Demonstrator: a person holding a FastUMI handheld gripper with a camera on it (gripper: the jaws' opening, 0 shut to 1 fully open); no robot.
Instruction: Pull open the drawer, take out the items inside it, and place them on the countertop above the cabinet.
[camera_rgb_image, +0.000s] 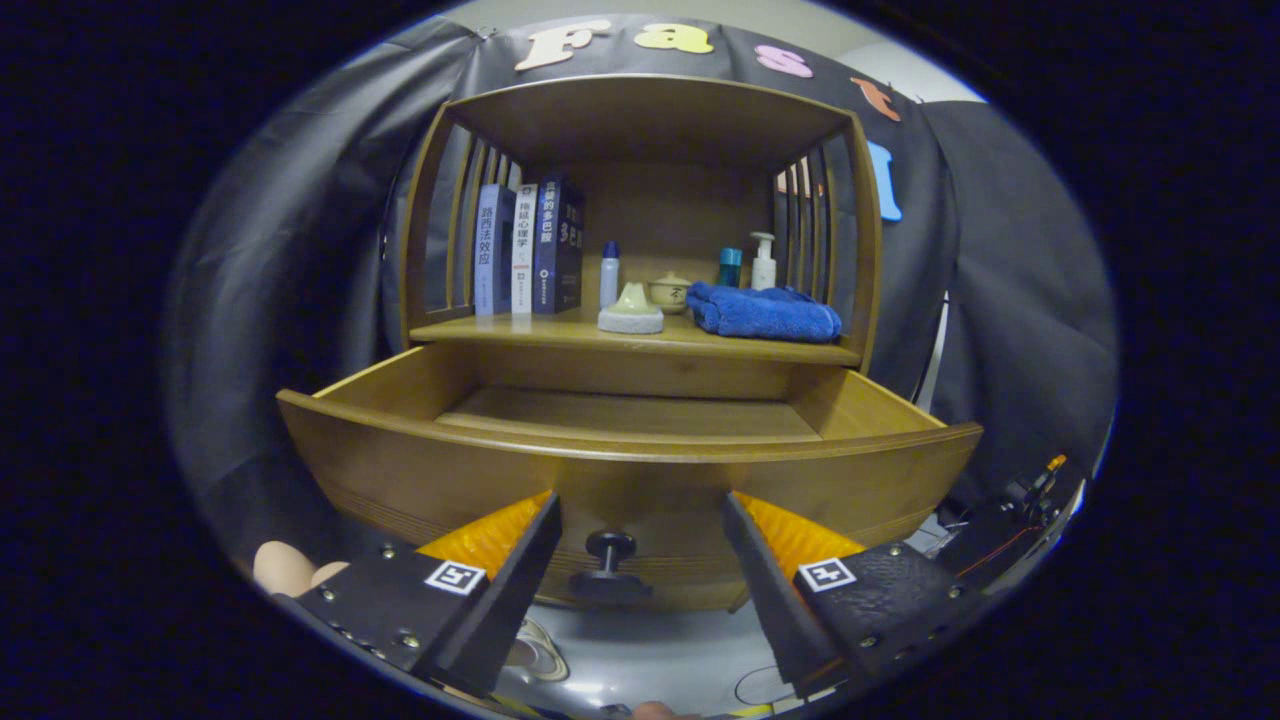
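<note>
The wooden drawer (630, 470) stands pulled out of the cabinet toward me, and the part of its floor that I see is bare. Its dark round knob (610, 547) sits on the curved front panel, between my fingers and a little ahead of them. My gripper (640, 525) is open, fingers spread either side of the knob without touching it. On the countertop (560, 335) above the drawer lie a folded blue towel (765, 311) and a pale cone-shaped item on a round base (631, 309).
Three upright books (528, 250) stand at the countertop's left. Behind are a small white bottle (609, 273), a lidded beige jar (669, 291), a teal cup (730, 266) and a pump bottle (764, 262). Slatted side walls and a top board enclose the shelf. A person's fingers (285, 567) show beside the left finger.
</note>
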